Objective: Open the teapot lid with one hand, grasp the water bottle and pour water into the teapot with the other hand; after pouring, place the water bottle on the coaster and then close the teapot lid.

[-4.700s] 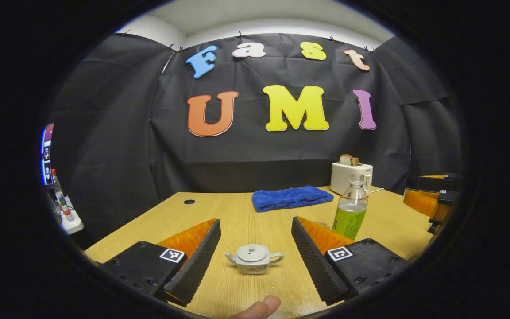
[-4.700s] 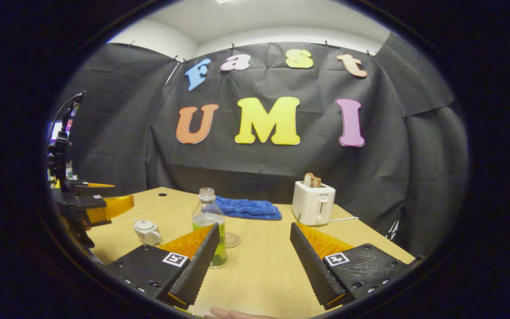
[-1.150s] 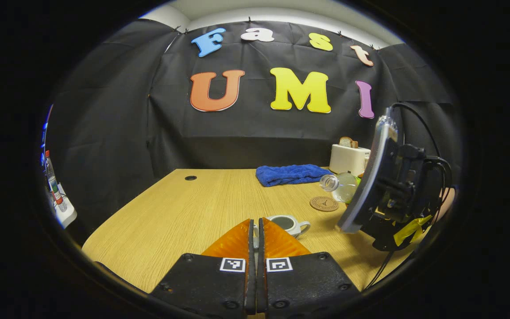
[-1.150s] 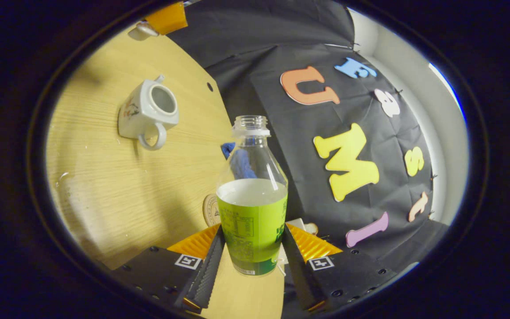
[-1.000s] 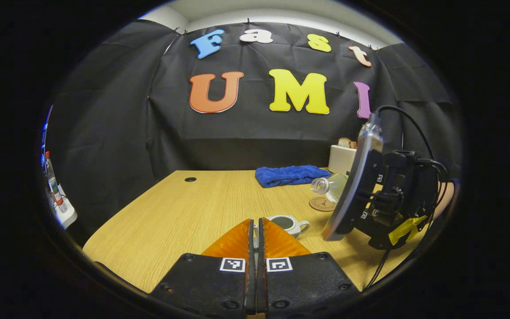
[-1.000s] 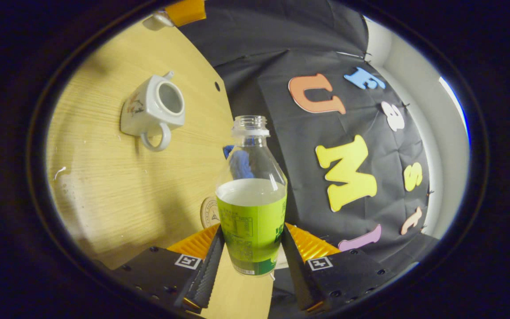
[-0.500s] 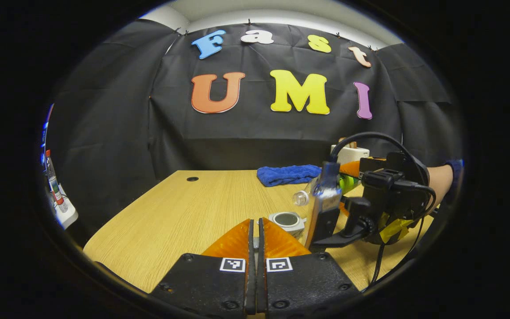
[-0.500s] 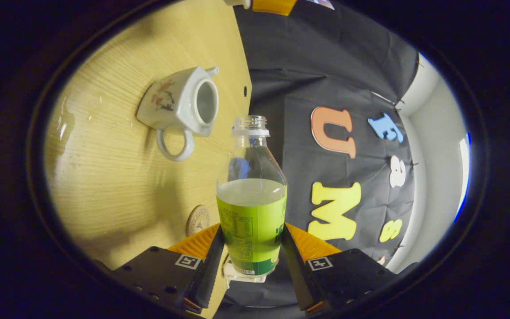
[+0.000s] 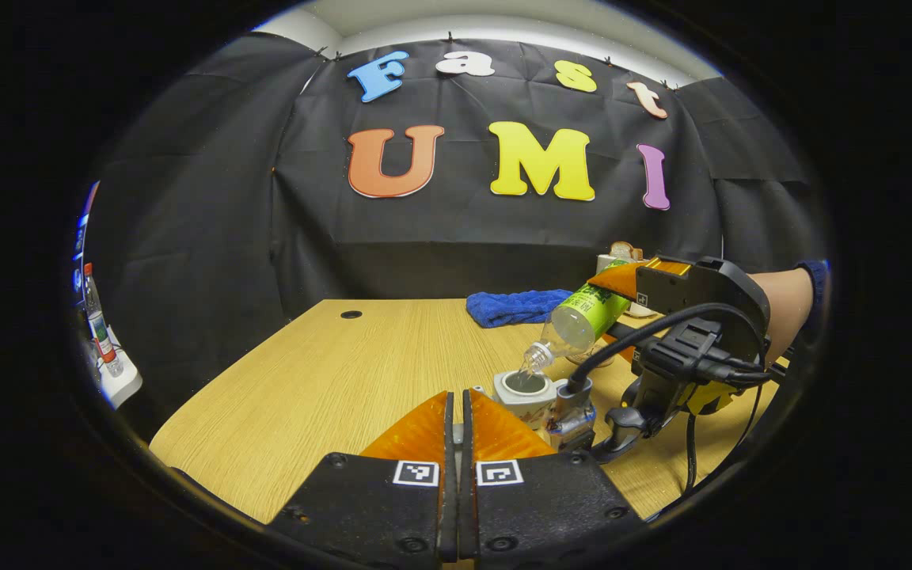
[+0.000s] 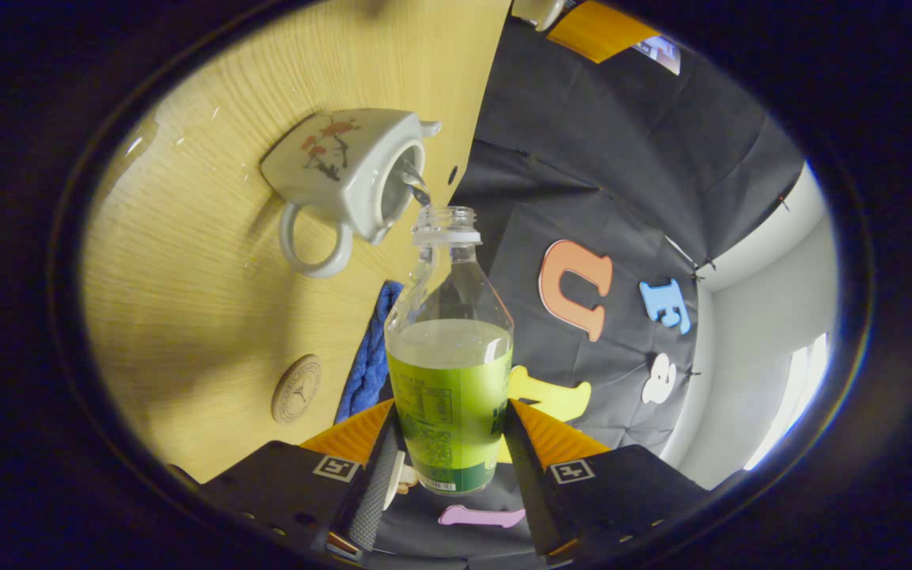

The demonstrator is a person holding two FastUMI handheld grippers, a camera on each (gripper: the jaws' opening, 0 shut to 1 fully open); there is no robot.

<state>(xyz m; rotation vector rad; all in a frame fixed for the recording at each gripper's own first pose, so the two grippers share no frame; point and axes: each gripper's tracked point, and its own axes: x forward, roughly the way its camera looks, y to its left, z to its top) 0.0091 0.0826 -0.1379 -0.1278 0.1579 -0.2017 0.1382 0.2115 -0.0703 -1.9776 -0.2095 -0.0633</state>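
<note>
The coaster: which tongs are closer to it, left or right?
Probably right. The right tongs grip the water bottle in the air beside the coaster; the left tongs stay on the teapot's near side, farther off.

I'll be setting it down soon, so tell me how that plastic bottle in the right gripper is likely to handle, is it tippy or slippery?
The water bottle looks tall and narrow, so probably tippy on the small coaster. It seems thin, clear plastic, likely light and squeezable. With no cap, it would likely spill if knocked.
</note>
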